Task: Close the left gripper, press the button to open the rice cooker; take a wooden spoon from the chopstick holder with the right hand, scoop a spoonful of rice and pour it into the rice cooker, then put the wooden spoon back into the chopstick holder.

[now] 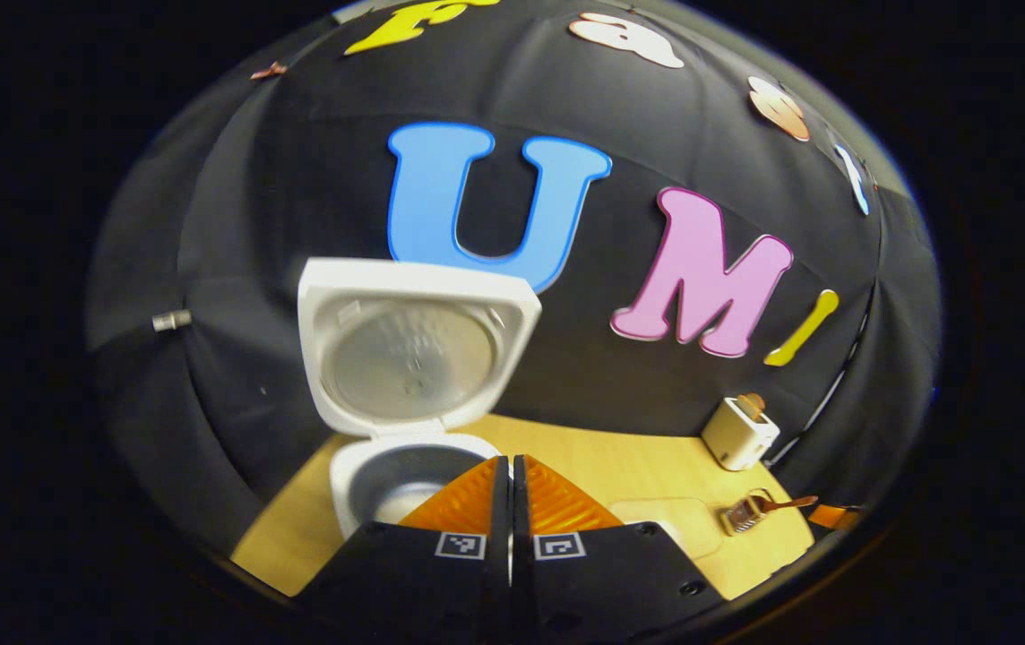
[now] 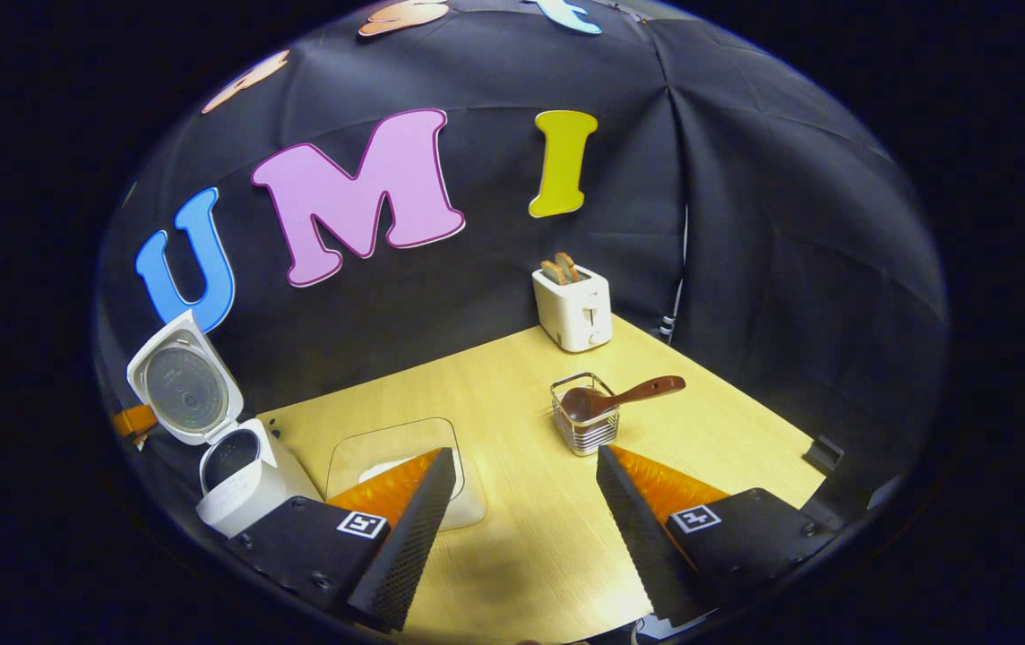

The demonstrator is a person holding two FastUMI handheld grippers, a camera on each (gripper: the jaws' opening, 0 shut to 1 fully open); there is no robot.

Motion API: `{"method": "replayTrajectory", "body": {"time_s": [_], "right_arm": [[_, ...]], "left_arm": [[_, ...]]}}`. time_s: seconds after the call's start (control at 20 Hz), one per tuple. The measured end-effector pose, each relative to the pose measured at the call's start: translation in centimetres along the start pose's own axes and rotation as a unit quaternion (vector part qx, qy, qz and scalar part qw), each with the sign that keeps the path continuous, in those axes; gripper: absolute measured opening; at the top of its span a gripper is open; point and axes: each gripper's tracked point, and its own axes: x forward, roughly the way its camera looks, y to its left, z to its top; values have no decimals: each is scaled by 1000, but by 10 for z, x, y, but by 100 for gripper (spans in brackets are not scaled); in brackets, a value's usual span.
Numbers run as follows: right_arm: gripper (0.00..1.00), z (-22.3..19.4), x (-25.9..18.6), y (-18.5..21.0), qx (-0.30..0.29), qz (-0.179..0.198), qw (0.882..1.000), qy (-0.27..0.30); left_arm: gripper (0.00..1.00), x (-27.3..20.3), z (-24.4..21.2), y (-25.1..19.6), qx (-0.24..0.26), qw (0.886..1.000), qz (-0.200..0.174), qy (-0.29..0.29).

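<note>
The white rice cooker (image 1: 360, 484) (image 2: 248, 488) stands with its lid (image 1: 414, 345) (image 2: 183, 381) swung up and the inner pot showing. My left gripper (image 1: 511, 461) hovers just in front of it, shut with nothing between its fingers. A wooden spoon (image 2: 620, 397) (image 1: 786, 503) rests in the wire chopstick holder (image 2: 584, 425) (image 1: 744, 515), bowl inside and handle pointing right. A clear container holding rice (image 2: 396, 466) (image 1: 669, 524) sits between cooker and holder. My right gripper (image 2: 526, 470) is open, above the table in front of the holder.
A white toaster (image 2: 573, 306) (image 1: 739, 433) with bread slices stands at the back by the booth wall. The wooden table (image 2: 521, 546) runs to an edge on the right, where a small dark clip (image 2: 823, 452) sits.
</note>
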Motion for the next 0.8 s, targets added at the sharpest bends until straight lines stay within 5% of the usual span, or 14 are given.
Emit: {"method": "replayTrajectory", "body": {"time_s": [0.3, 0.45, 0.65, 0.8], "right_arm": [[99, 10, 21, -40, 31, -29, 999, -4], [98, 13, 45, -68, 44, -44, 998, -1], [99, 12, 83, -94, 51, -33, 998, -5], [99, -1, 114, -114, 67, -30, 997, 15]], "left_arm": [[6, -14, -41, -48, -4, 998, -44, 40], [16, -15, -32, -82, -9, 996, -83, 23], [94, -8, -29, -106, 3, 997, -79, 24], [95, -5, -29, -118, 20, 998, -56, 26]]}}
